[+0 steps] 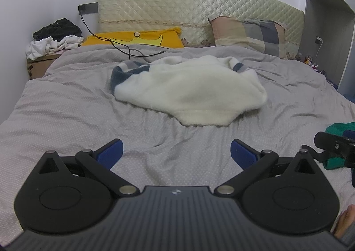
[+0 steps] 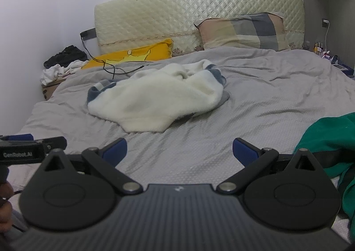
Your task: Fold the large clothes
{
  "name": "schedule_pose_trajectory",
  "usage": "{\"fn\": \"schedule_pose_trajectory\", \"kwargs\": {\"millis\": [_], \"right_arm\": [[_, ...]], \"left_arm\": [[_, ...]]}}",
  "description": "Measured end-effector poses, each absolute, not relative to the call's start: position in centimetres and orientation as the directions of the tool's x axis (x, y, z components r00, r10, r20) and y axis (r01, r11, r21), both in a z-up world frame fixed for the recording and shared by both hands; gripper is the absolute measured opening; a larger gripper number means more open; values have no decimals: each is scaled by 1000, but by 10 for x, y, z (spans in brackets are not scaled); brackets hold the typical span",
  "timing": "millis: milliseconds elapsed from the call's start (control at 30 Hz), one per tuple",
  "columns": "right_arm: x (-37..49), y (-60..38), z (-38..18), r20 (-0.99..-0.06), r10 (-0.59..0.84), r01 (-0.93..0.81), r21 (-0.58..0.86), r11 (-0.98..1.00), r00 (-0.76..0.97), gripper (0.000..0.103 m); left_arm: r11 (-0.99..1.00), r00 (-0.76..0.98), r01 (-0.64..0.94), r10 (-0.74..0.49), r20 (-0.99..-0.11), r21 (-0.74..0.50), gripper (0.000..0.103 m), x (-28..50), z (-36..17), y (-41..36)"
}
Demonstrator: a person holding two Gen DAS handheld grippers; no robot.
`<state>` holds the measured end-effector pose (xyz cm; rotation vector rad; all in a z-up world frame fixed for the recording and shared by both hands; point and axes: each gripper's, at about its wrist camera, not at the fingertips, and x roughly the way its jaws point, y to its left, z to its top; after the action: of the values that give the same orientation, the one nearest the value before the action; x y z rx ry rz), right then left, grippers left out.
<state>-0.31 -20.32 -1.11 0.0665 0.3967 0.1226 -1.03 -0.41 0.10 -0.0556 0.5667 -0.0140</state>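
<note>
The white fleece garment (image 1: 190, 89) lies crumpled in the middle of the bed (image 1: 66, 113), its ribbed hem toward the cameras, with bare grey cover all around. The left claw (image 1: 176, 154) and right claw (image 2: 179, 151) hover above the near cover, both wide open and empty. A green garment (image 2: 328, 140) lies at the bed's right edge.

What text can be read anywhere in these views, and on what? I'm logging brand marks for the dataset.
"GenRobot.AI": white lettering on the side of the left gripper, seen in the right wrist view; the first letters are soft.
A small white logo on each gripper body: a symbol, no readable letters.
Print on the cardboard box beside the bed: too blurred to read.
Bottles by the far wall: too small.
</note>
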Motion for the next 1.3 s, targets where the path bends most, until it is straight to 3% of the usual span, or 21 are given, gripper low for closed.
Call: {"fn": "schedule_pose_trajectory", "kwargs": {"millis": [1300], "right_arm": [[-6,-203,-11,-379,120,-101,69,993,918,103]], "left_arm": [[998,857,15,-42,-514,-56,103,-22,7,-5]]}}
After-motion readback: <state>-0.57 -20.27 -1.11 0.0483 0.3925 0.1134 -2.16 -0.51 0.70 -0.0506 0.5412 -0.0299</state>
